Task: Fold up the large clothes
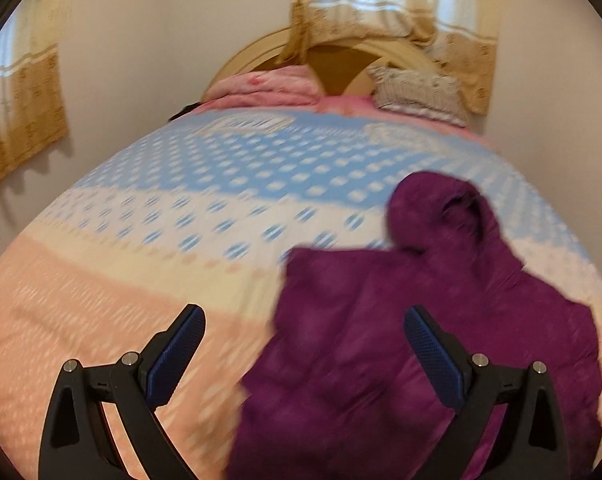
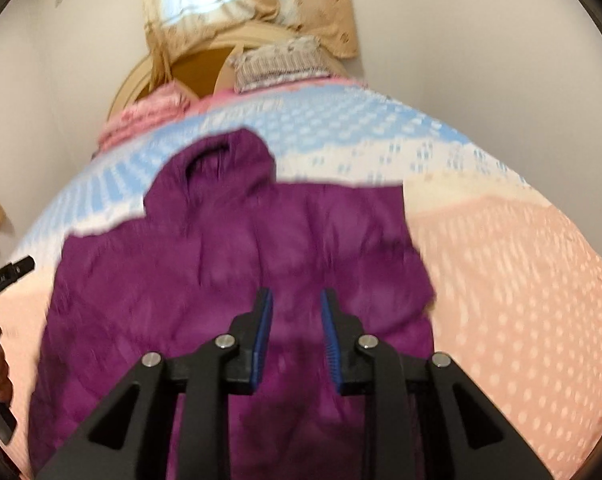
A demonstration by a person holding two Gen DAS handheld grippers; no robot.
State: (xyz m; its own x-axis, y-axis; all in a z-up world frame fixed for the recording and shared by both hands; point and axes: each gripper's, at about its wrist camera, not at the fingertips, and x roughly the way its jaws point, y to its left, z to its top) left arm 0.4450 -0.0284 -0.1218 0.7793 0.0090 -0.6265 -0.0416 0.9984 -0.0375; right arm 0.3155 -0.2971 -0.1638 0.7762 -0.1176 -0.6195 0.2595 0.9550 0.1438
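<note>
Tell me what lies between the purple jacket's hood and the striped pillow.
Only bare dotted bedspread lies between hood and pillow, clearest in the right wrist view.

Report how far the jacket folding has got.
Done: the purple jacket lies on the bed, sleeves apparently folded in, hood flat. In hand: nothing; left gripper wide open, right gripper narrow but empty above it. Left: folding the body.

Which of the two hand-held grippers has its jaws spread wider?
The left hand-held gripper: its blue pads stand far apart, beside the purple jacket. The right hand-held gripper shows a narrow gap.
</note>
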